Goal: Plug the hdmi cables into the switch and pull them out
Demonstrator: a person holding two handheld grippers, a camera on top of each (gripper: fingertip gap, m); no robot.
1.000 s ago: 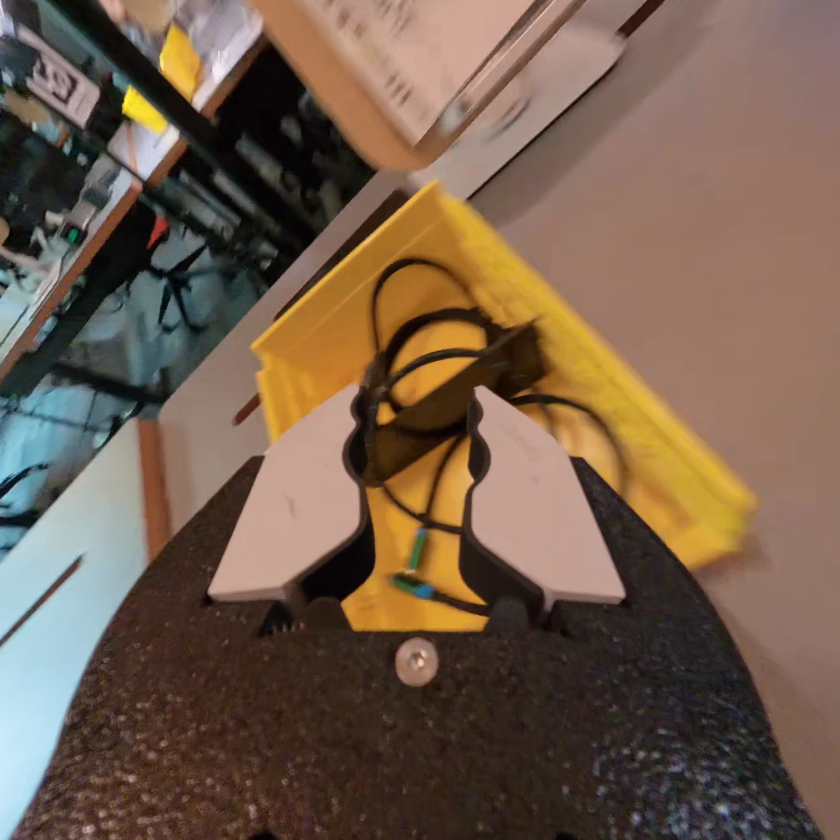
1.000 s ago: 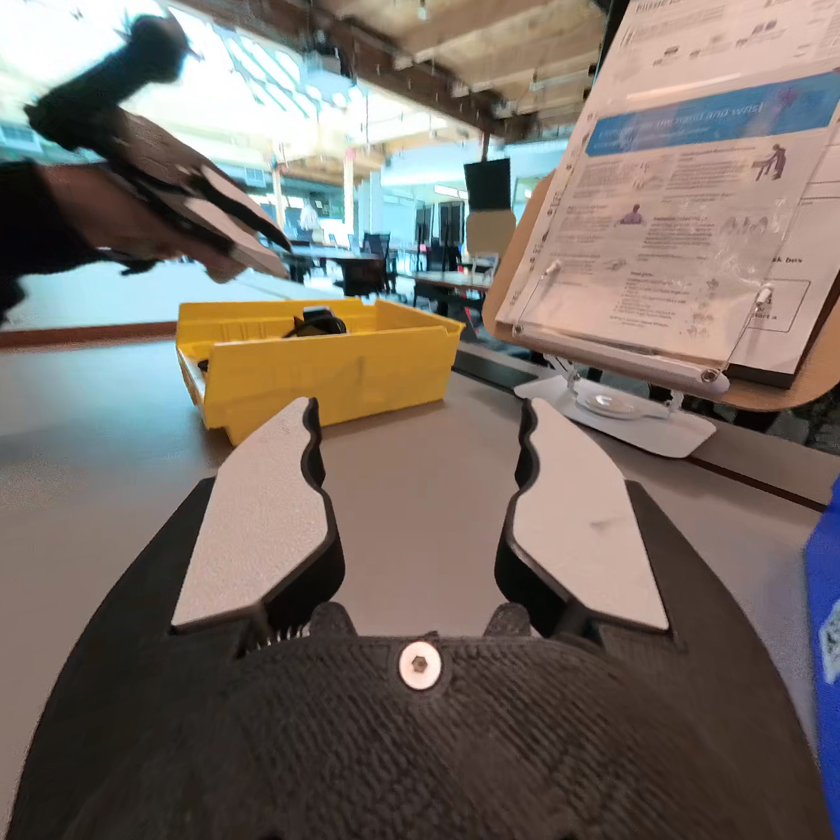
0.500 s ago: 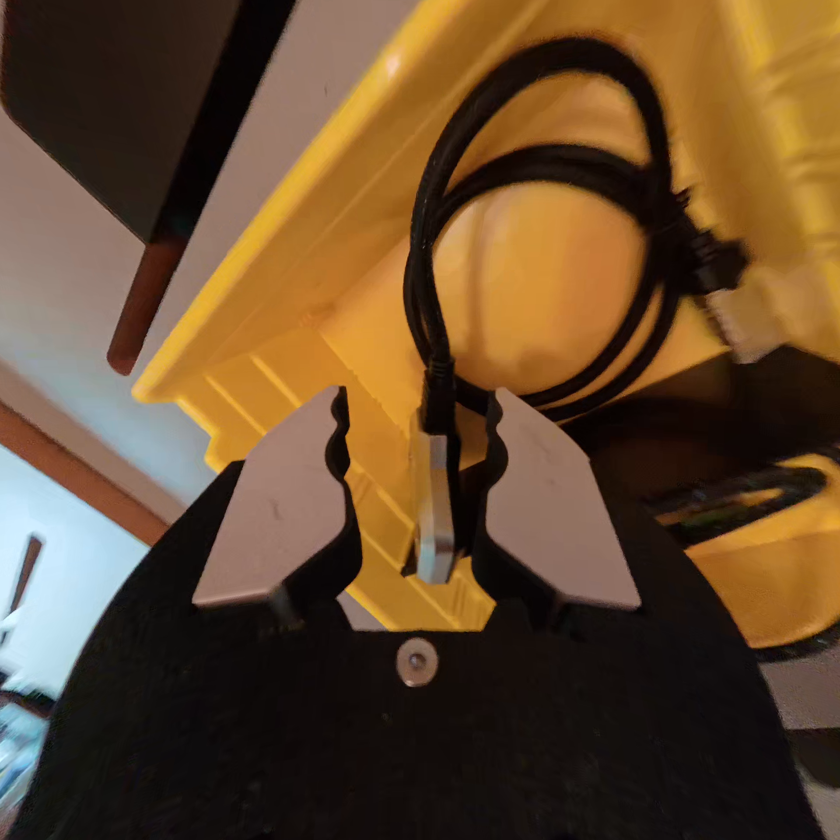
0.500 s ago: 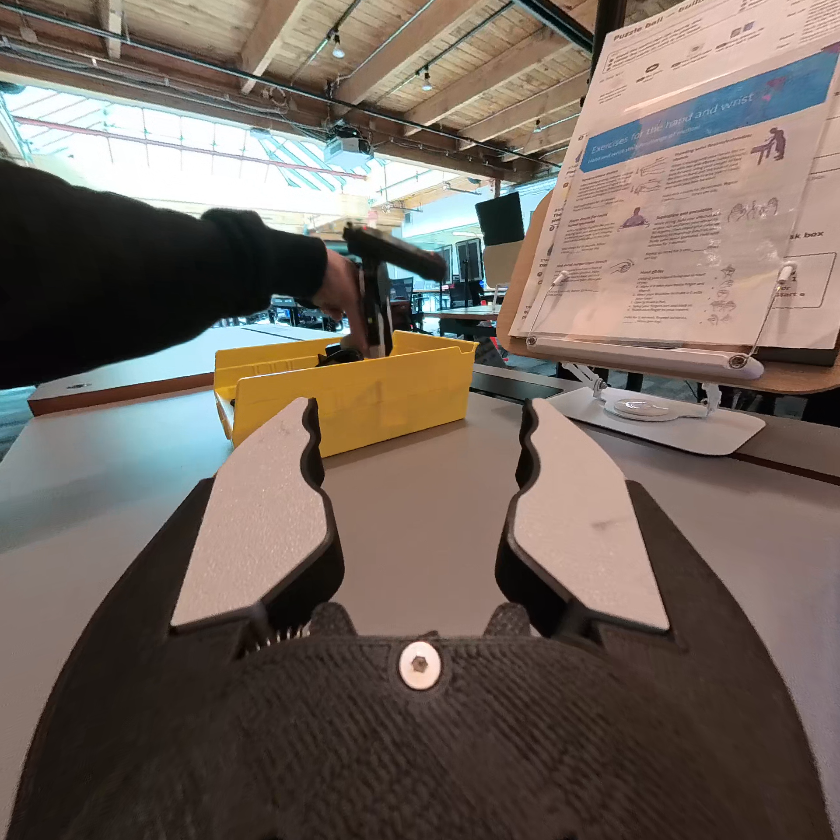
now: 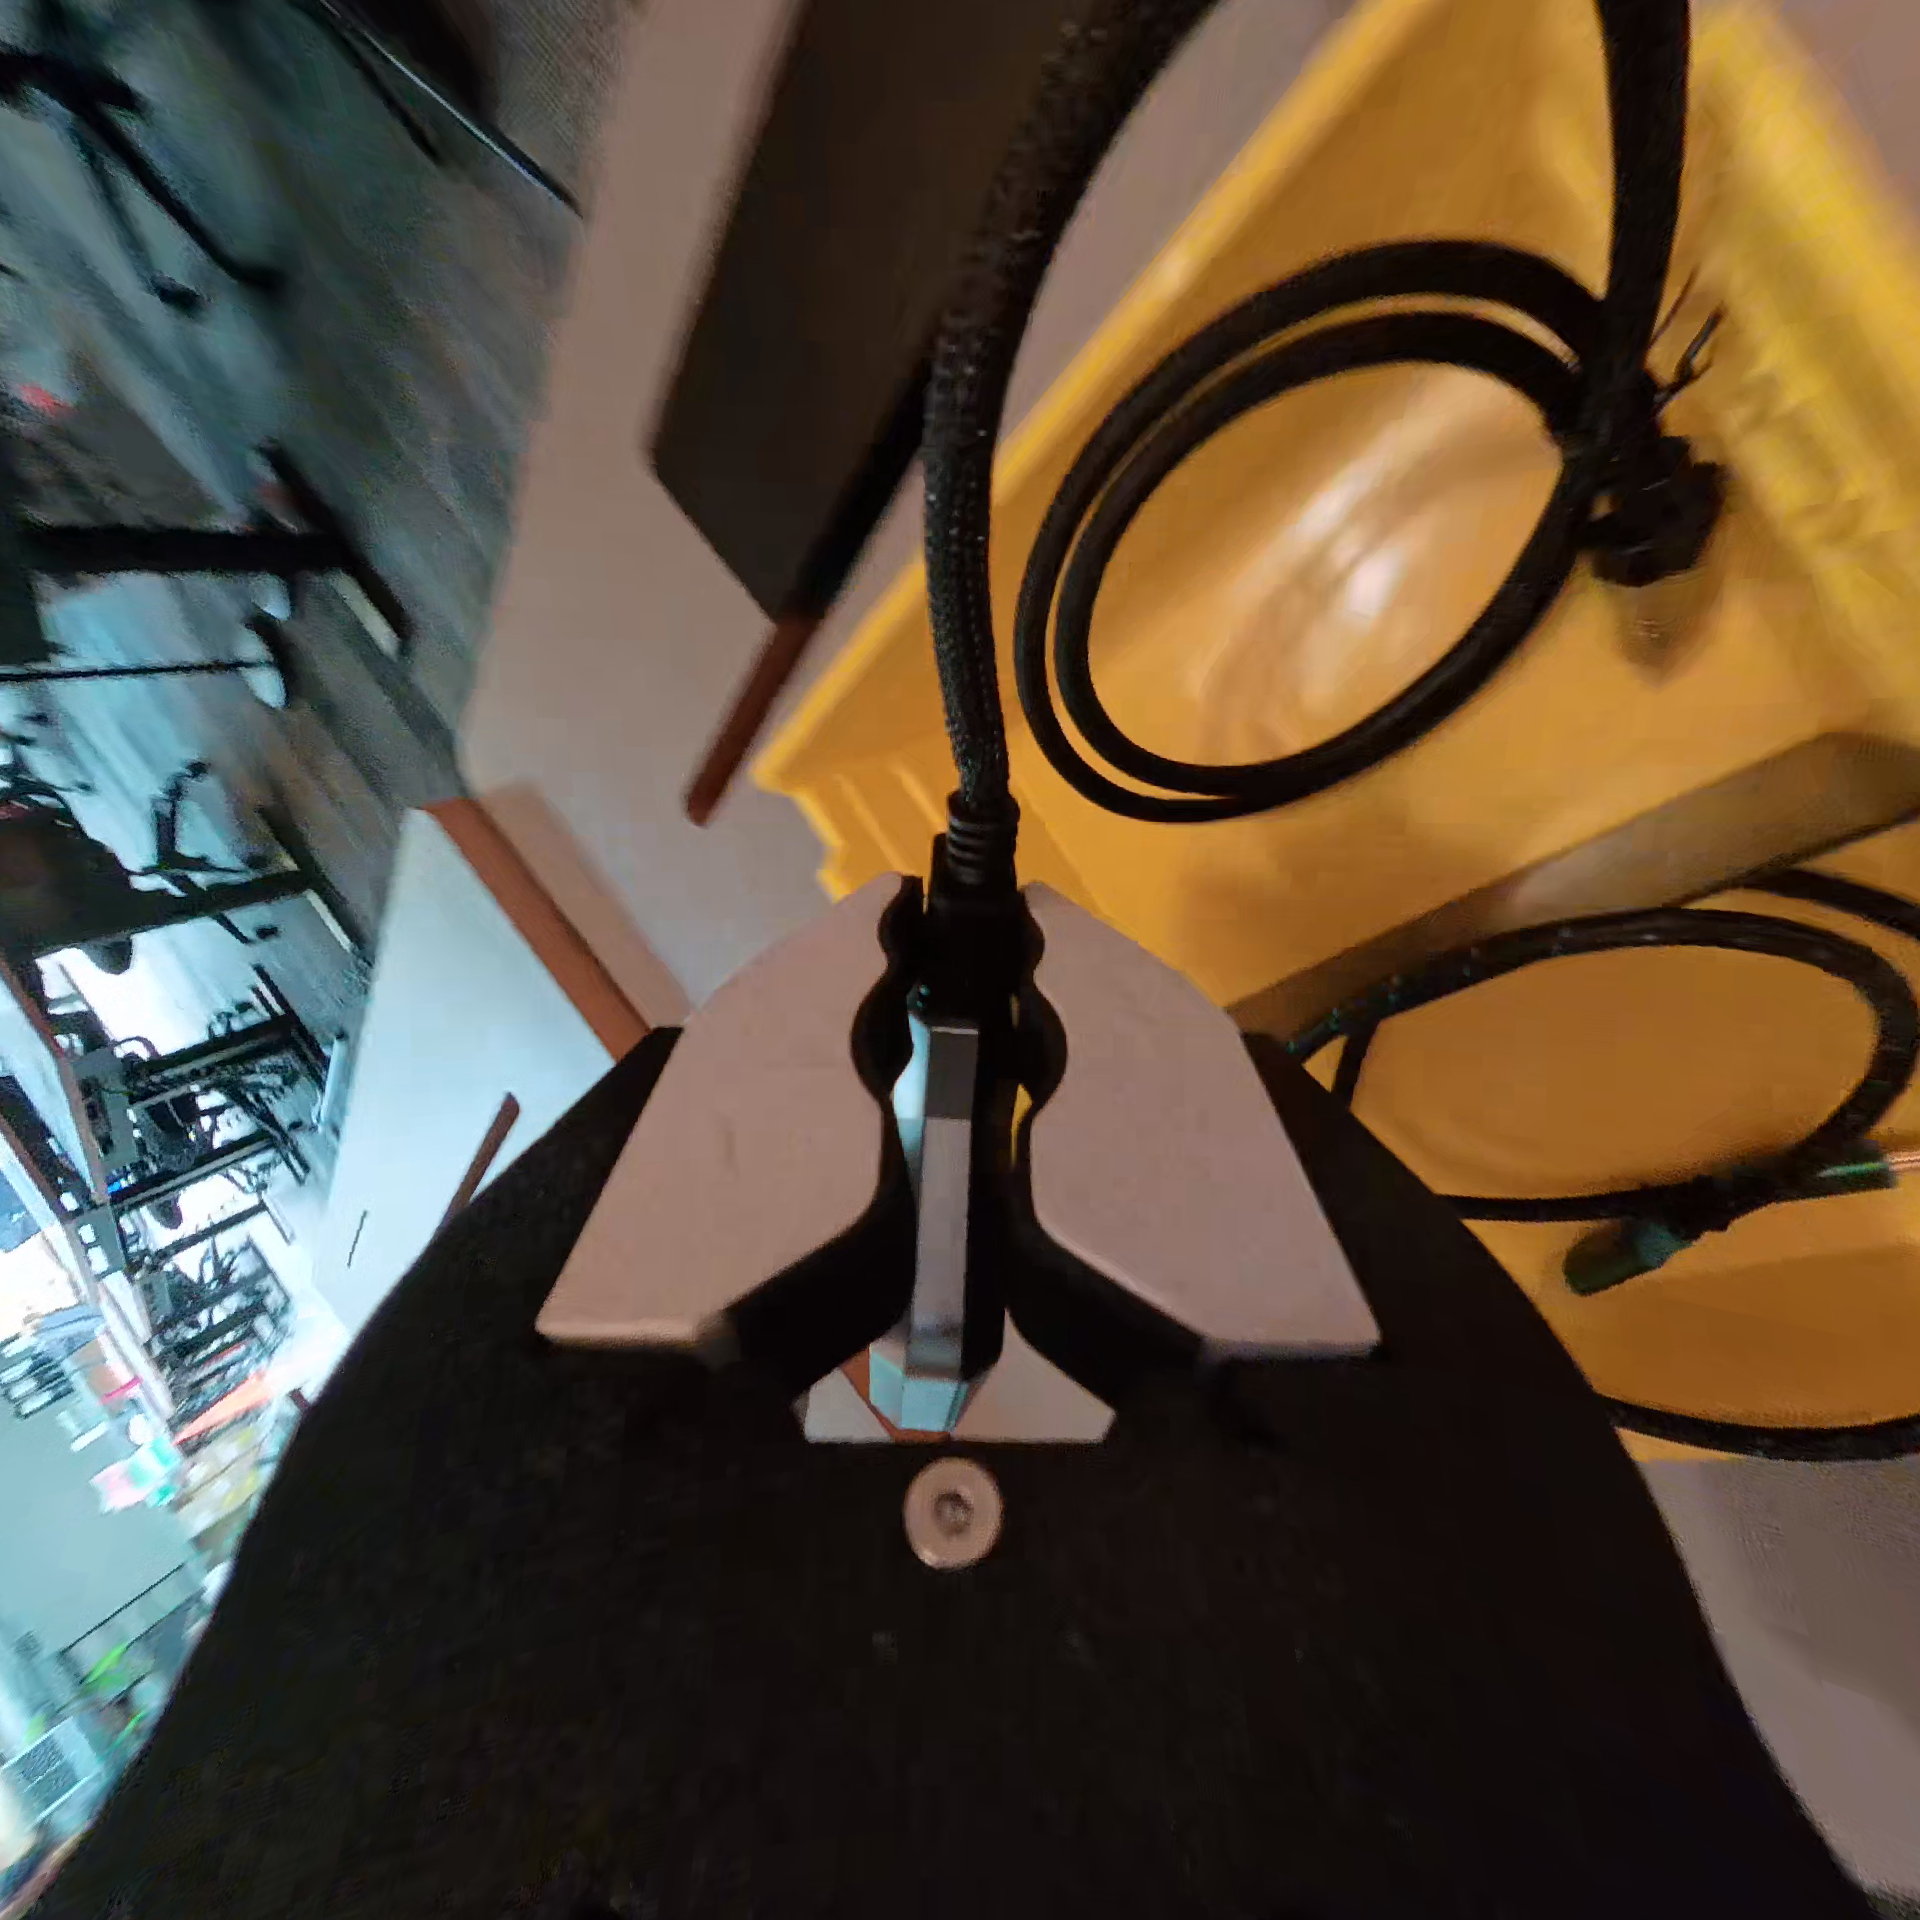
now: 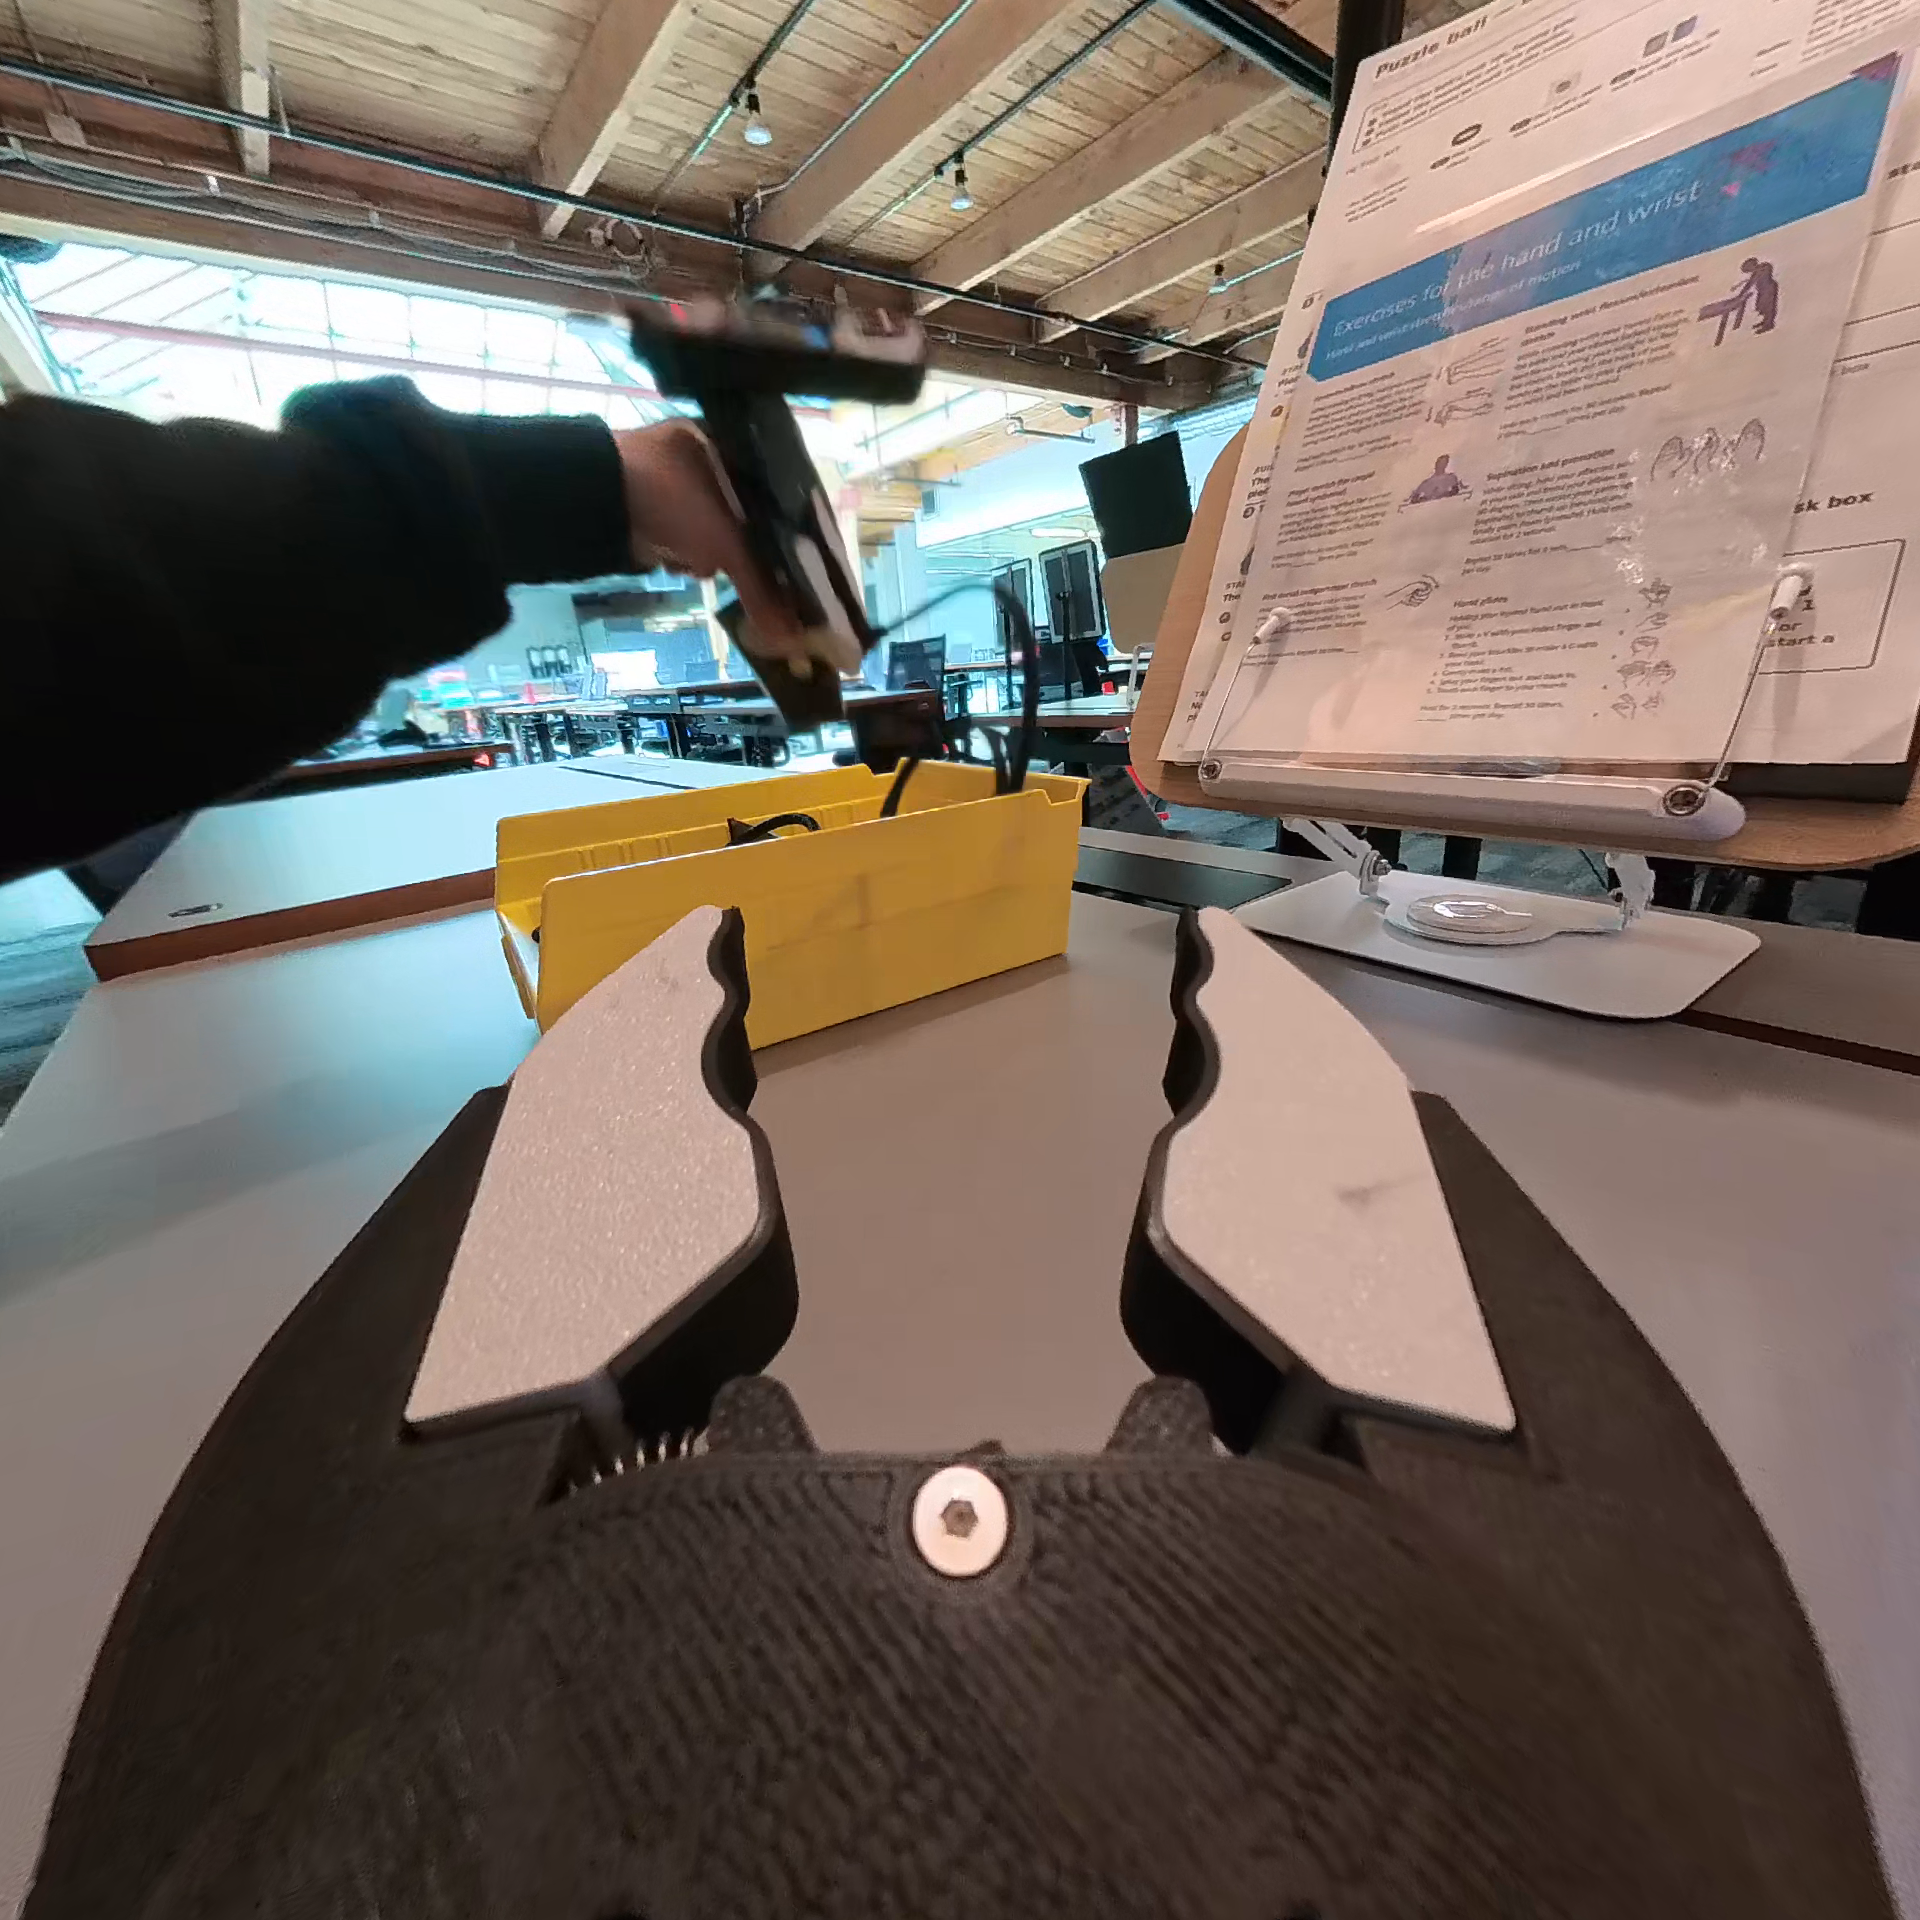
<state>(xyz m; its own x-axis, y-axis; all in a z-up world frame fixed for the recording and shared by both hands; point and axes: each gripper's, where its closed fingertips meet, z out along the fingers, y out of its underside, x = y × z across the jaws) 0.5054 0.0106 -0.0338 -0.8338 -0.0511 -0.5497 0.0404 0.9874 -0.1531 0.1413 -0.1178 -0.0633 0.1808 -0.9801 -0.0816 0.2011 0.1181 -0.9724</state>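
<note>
Open workshop hall, timber ceiling beams over rows of desks. Grey table in front, carrying a yellow bin and, to the right, a tilted document stand with printed sheets. Inside the bin, seen from the left wrist: a coiled black cable tied in a loop, plus a second black cable with green-tipped ends in the neighbouring compartment. Left gripper raised above the bin in a dark-sleeved hand, clenched around an HDMI plug, braided cord arcing up and back toward the coil. Right gripper low over the bare table, released, fingers spread wide, gripping nothing. Switch not identifiable.
</note>
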